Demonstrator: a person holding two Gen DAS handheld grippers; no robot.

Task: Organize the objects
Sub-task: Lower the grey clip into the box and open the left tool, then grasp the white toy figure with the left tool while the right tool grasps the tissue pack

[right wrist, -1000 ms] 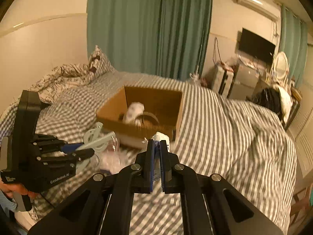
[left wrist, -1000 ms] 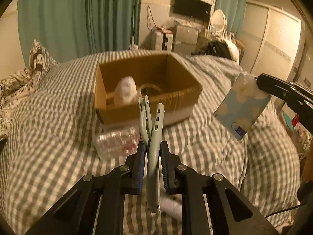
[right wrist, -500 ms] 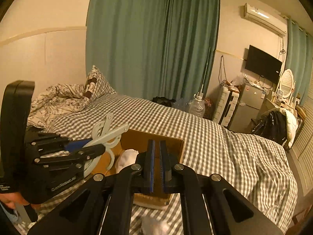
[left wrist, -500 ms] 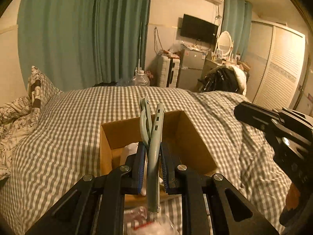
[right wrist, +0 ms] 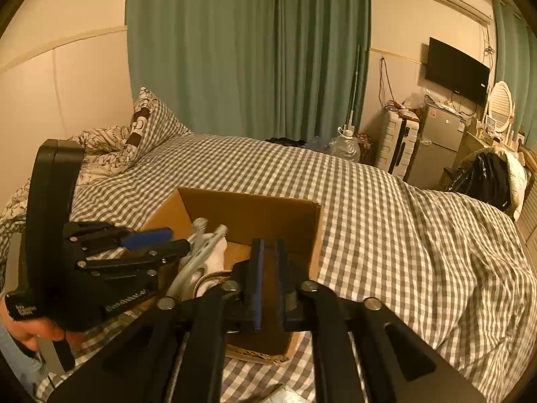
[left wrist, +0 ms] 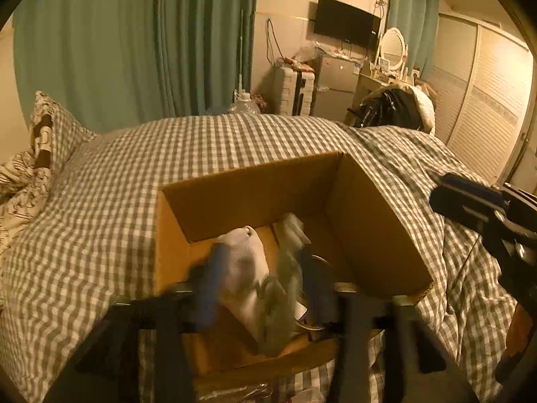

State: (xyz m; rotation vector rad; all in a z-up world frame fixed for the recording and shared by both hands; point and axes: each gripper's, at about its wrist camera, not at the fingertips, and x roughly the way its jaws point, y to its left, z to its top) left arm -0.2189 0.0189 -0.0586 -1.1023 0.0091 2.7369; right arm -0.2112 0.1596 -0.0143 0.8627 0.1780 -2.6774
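Note:
An open cardboard box [left wrist: 365,201] sits on the checked bedspread; it also shows in the right wrist view [right wrist: 261,211]. Inside lie a white soft object [left wrist: 245,268] and a tape roll [left wrist: 312,319]. My left gripper [left wrist: 261,288] hangs over the box, blurred, with its fingers spread apart. The pale green clip [left wrist: 280,302] drops between them into the box; in the right wrist view the clip [right wrist: 198,252] lies just past the left gripper [right wrist: 167,241]. My right gripper [right wrist: 268,268] is shut and empty, near the box's front edge.
A clear plastic package [left wrist: 235,393] lies on the bed in front of the box. Pillows [right wrist: 134,134] lie at the far left. A fridge [right wrist: 433,141], a suitcase and a chair with clothes stand beyond the bed.
My left gripper moved over the box, opened and let go of the green clip. My right gripper, which held a blue patterned card a second ago, now holds nothing.

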